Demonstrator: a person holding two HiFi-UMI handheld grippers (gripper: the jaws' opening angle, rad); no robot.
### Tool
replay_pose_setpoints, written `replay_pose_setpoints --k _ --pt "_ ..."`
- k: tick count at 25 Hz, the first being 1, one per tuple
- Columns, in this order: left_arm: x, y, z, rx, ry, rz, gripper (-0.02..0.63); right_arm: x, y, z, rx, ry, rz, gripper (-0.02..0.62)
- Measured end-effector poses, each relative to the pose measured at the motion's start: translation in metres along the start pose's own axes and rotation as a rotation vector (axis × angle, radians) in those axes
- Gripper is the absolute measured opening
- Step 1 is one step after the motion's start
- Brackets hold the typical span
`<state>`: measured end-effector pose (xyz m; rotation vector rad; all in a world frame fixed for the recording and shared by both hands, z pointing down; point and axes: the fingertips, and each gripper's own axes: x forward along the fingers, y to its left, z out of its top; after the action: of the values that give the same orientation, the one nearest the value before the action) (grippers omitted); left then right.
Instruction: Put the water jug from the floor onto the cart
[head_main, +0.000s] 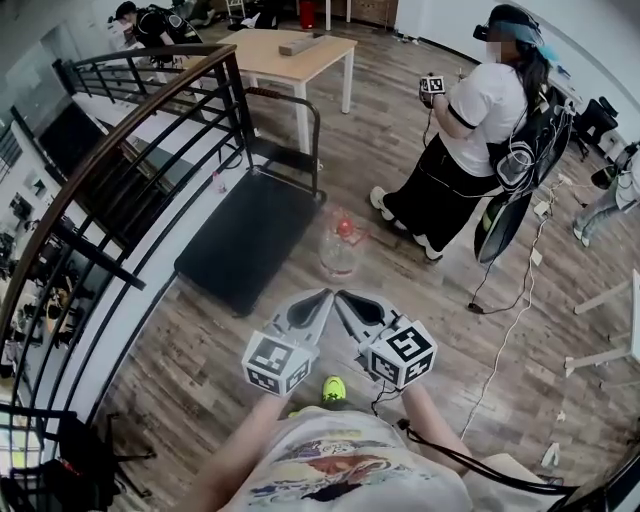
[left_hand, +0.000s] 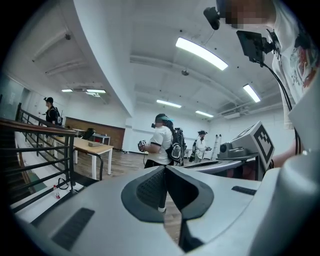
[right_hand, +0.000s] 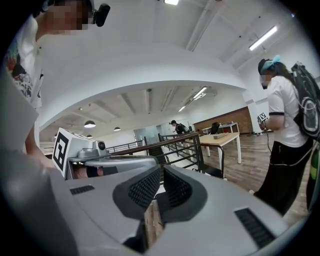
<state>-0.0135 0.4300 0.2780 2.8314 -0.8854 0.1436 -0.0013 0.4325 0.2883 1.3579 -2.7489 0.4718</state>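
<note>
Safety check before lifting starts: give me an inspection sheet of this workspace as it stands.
Surface: wooden floor, plank finish.
Job's things: water jug upright on the floor beside the black cart, not on it.
Clutter: white scraps on the floor at right.
Grippers: left tongs and right tongs shut, empty, side by side.
Cables: white cable trails across the floor at right.
Surroundings: railing at left, table beyond, person standing nearby.

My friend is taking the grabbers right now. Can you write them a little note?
Left gripper: shut, holding nothing.
Right gripper: shut, holding nothing.
Both sit side by side, short of the water jug.
The jug stands on the floor beside the cart.
Done: nothing yet.
Left to do: open, grab the jug, set it on the cart.
</note>
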Motion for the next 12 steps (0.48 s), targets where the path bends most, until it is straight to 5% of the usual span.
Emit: replay_pose_setpoints --k 12 --pt "0.061 0.001 0.007 0.025 0.001 0.030 0.012 -0.003 -0.060 0.012 -0.018 0.002 -0.007 0.029"
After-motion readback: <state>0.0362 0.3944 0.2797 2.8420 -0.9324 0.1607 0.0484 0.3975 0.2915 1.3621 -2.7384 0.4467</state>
